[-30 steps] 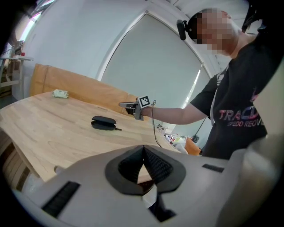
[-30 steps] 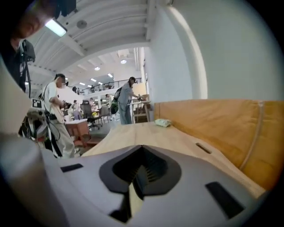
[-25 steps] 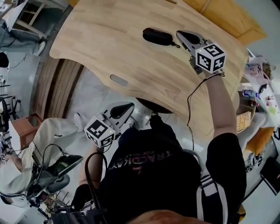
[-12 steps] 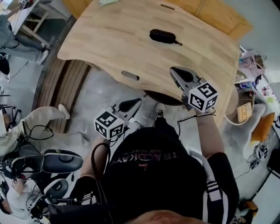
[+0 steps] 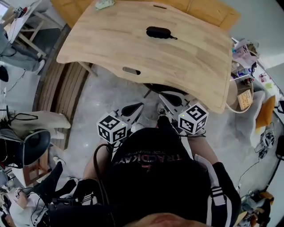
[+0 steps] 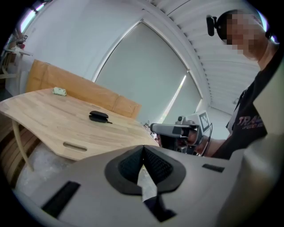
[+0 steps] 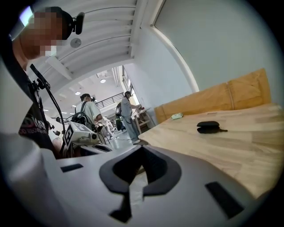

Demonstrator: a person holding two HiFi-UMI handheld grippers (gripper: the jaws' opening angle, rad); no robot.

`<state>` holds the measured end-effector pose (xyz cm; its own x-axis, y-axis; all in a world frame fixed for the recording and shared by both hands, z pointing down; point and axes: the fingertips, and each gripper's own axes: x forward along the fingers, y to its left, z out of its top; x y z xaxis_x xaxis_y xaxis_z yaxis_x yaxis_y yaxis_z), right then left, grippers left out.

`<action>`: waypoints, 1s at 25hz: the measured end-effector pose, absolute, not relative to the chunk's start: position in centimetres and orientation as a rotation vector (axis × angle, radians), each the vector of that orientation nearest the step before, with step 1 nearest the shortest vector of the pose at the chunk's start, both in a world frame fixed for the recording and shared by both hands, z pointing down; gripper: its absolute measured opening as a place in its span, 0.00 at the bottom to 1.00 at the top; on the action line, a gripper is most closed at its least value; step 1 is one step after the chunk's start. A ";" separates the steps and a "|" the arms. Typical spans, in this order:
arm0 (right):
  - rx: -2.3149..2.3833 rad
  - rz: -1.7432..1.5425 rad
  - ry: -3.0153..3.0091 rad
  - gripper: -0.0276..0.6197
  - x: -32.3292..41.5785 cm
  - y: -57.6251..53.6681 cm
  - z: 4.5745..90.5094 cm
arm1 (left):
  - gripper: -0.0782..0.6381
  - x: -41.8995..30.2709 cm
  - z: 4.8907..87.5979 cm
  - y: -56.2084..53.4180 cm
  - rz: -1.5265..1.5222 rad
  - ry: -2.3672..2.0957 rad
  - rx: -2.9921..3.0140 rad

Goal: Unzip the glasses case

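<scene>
Two tools, left [image 5: 135, 107] and right [image 5: 167, 97], both closed on nothing, held near the body, off the tabletop's [image 5: 111, 44] near edge. Case [image 5: 158, 32] lies toward the far side of the tabletop, well apart from both. Lid looks down; pull [image 5: 174, 37] trails off its right end.

Judgement: open both tools on approach, pin the case with left, pinch the pull with right, and draw along the seam without lifting.

Count: two tools, one case, one tabletop, one small green item [image 5: 104, 4] at far left.

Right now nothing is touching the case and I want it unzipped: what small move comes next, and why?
Probably reach the right gripper forward to the glasses case: both it and the left gripper are shut, empty, short of the table, and the case's zip pull faces its side.
</scene>
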<state>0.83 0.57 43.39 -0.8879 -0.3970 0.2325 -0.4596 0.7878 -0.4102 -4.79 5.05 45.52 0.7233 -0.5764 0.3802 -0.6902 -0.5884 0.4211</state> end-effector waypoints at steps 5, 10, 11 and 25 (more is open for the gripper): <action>0.695 0.707 -2.812 0.07 0.6 4.4 44.0 | 0.13 -5.1 45.8 7.0 0.266 -0.952 2.373; 0.695 0.717 -2.795 0.07 -0.2 7.8 44.6 | 0.13 -4.9 45.5 8.1 0.261 -0.925 2.404; 0.687 0.721 -2.796 0.07 -0.5 8.4 44.6 | 0.13 -4.9 45.4 8.2 0.259 -0.922 2.410; 0.578 0.659 -2.785 0.07 -2.6 11.5 45.1 | 0.13 -5.5 45.0 9.9 0.230 -0.945 2.415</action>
